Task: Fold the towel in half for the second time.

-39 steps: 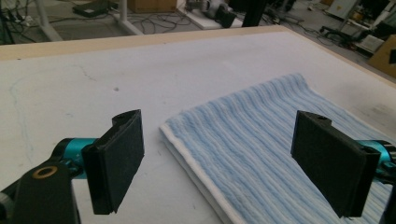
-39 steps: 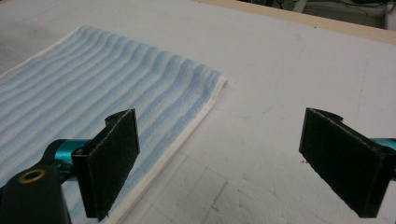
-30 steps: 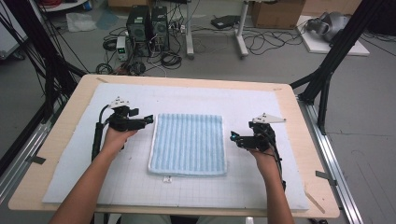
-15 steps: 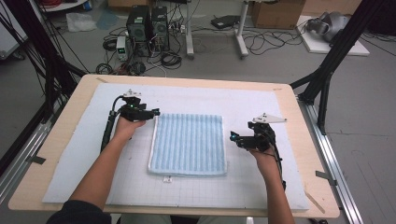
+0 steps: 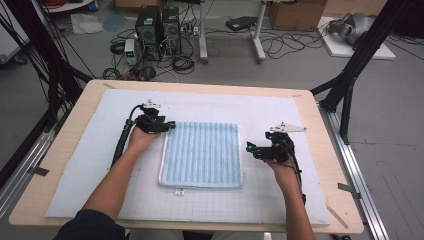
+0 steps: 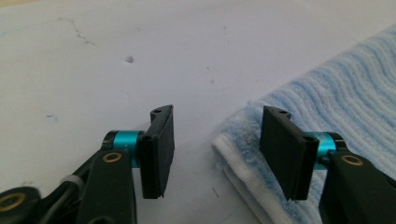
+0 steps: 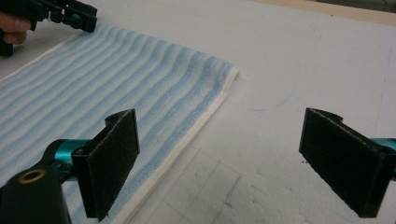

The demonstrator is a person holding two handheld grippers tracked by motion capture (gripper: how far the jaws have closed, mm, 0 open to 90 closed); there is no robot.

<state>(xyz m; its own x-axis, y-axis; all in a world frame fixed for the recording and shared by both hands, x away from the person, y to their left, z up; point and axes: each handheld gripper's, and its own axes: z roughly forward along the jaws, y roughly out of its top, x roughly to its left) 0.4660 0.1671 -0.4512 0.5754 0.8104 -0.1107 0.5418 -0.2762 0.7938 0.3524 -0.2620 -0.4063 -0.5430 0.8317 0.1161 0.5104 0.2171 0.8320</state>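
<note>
The left tongs (image 5: 171,125), jaws half apart and just closing, straddle the far left corner of the blue striped towel (image 5: 202,154) without pinching it. The right tongs (image 5: 248,148) gape wide just beside the towel's right edge. The towel lies flat on a white gridded mat (image 5: 280,195) over a wooden table (image 5: 65,150). Beyond, computers (image 5: 159,24), cables (image 5: 280,45) and boxes (image 5: 295,12) crowd a grey floor (image 5: 395,130).

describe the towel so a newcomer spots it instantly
On the white mat covering the wooden table, look at the middle, between the two hand-held grippers. The towel lies flat there: light blue, ribbed in stripes, white-edged, the one cloth on the mat.
</note>
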